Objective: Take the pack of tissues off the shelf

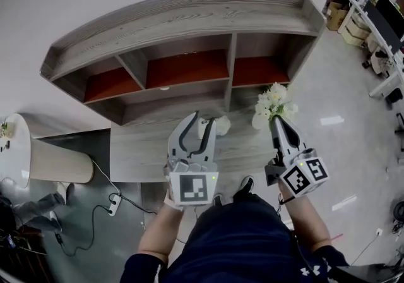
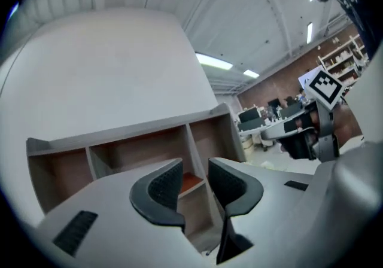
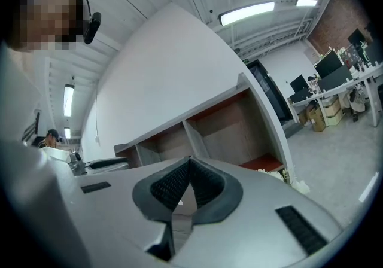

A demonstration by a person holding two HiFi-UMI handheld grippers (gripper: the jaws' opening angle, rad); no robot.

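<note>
The left gripper point(image 1: 203, 119) is held in front of the shelf point(image 1: 189, 16) with its two fingers point(image 1: 184, 134) apart, a clear gap between the ribbed pads. In the left gripper view point(image 2: 195, 172) only the shelf's point(image 2: 119, 144) dividers and a strip of red-orange board show through that gap, so nothing is held. Just beyond the right-hand finger of this gripper, a little to its outer side, a small pale bundle lies on the low wooden ledge at the foot of the shelf. It appears to be the pack of tissues point(image 1: 221, 125) (its outline is too soft to be certain), and whether the finger touches it cannot be told. The right gripper point(image 1: 276, 119) has its fingers closed together. In the right gripper view point(image 3: 190, 168) the pads meet at the tips with nothing between them. Right past those tips, and a touch to their left, stands a bunch of white flowers point(image 1: 273, 102), which shows low and to the right of the fingers in the right gripper view point(image 3: 272, 171). Straight ahead of both pairs of fingers the shelf's point(image 3: 227, 120) upper compartments are lined in red-orange. Far to the left of the left fingers stands a round white table point(image 1: 16, 149), and behind them, toward the person, a power strip point(image 1: 114, 203) lies on the floor with its cable.
</note>
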